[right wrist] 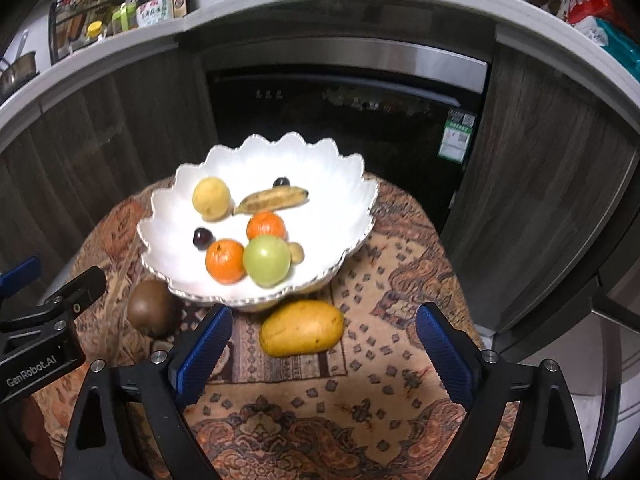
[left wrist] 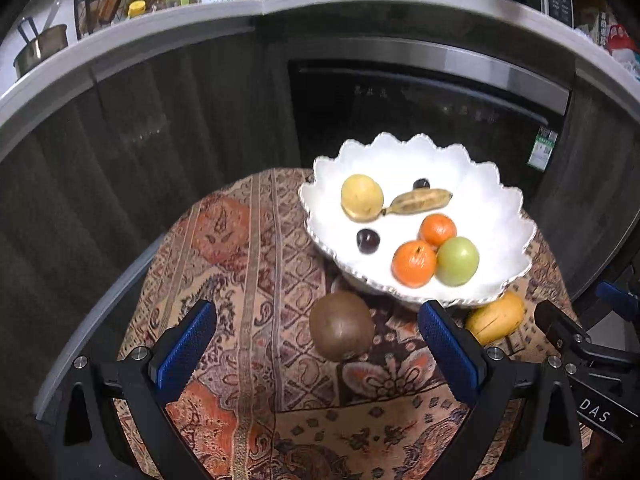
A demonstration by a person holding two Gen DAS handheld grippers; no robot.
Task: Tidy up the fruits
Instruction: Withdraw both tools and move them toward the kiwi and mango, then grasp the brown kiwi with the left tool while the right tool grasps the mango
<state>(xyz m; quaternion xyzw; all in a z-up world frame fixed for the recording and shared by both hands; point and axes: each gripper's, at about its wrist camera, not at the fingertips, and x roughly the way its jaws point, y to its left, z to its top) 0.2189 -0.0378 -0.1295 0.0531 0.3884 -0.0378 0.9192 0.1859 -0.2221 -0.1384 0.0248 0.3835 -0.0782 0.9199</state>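
Two fruits left outside the bowl, with both claws hanging wide open above them.

Most of the sorting looks done: the white scalloped bowl (right wrist: pixel 360 184) already holds a yellow round fruit (right wrist: pixel 211 199), a small banana (right wrist: pixel 272 199), two oranges (right wrist: pixel 225 261), a green apple (right wrist: pixel 267 261), two dark cherries (right wrist: pixel 203 237) and a small brownish piece tucked behind the apple (I cannot tell what it is). On the patterned cloth of the worktop (right wrist: pixel 400 380), the kiwi (left wrist: pixel 341 326) and the mango (right wrist: pixel 302 328) lie just beside the bowl's near edge. The left claw (left wrist: pixel 316 344) is spread wide and empty with the kiwi between its fingers but untouched; the right claw (right wrist: pixel 324 344) is likewise wide, empty, and lined up on the mango. I judge those two pickups are what remains.
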